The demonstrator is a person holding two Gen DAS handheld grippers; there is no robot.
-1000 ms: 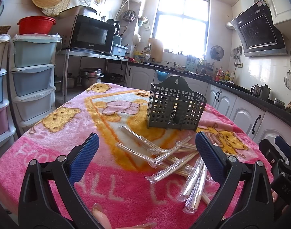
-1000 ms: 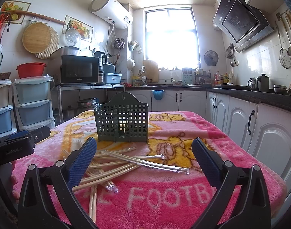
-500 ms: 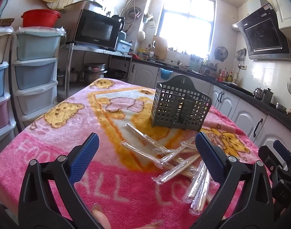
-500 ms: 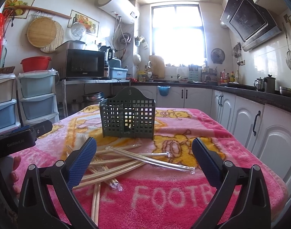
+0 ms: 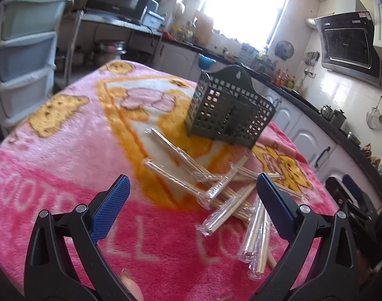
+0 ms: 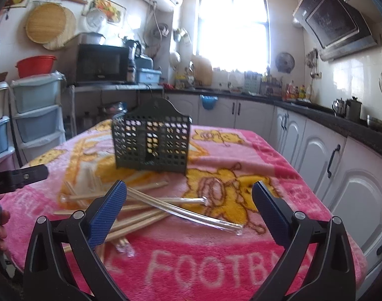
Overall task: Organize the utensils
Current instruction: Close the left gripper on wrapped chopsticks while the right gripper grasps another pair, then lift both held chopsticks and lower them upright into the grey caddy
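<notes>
Left gripper (image 5: 193, 192) jaws are standing wide, holding nothing; same for the right gripper (image 6: 189, 200), jaws spread wide and empty. Compared with a second ago, both are tilting down and closing in on the loose pile of plastic-wrapped wooden chopstick pairs (image 5: 224, 195), which is now sitting larger, lower centre of the left view, between the blue pads. In the right view the pile (image 6: 140, 209) is lying just behind the jaws, one long clear-sleeved pair (image 6: 186, 212) crossing the gap between them. Nothing in the pile is looking moved; no pair is lifted yet.

The dark green perforated plastic utensil basket (image 5: 228, 115) is standing upright behind the pile, centre of both views (image 6: 151, 140), looking empty through the holes. Everything is resting on the pink fleece cartoon blanket (image 5: 65, 150) covering the counter.

Meaning for the task: still the approach stage, first pick likely coming up, all sorting remaining. The right gripper's body is showing at the right edge of the left view.
</notes>
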